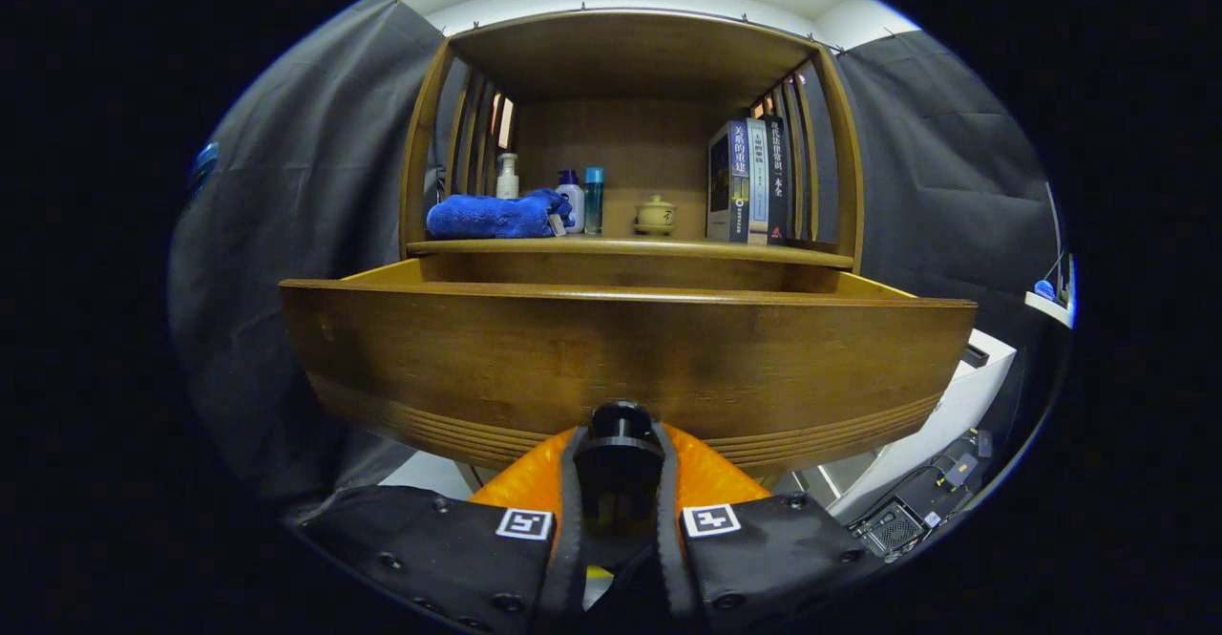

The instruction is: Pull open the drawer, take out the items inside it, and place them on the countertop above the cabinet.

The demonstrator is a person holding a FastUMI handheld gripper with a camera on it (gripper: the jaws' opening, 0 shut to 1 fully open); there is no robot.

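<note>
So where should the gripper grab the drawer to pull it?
By its round dark knob, low on the middle of the drawer front. It sticks straight out toward the gripper, so come at it head-on with one finger on each side. The fingers already sit close on both sides of it and look closed on it. The wide, smooth front offers nothing else to pinch.

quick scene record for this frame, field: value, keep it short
drawer: pulled out, contents hidden behind its front
knob: dark, between the fingers
gripper: shut on knob
countertop: blue towel, three bottles, small lidded pot, upright books
</note>
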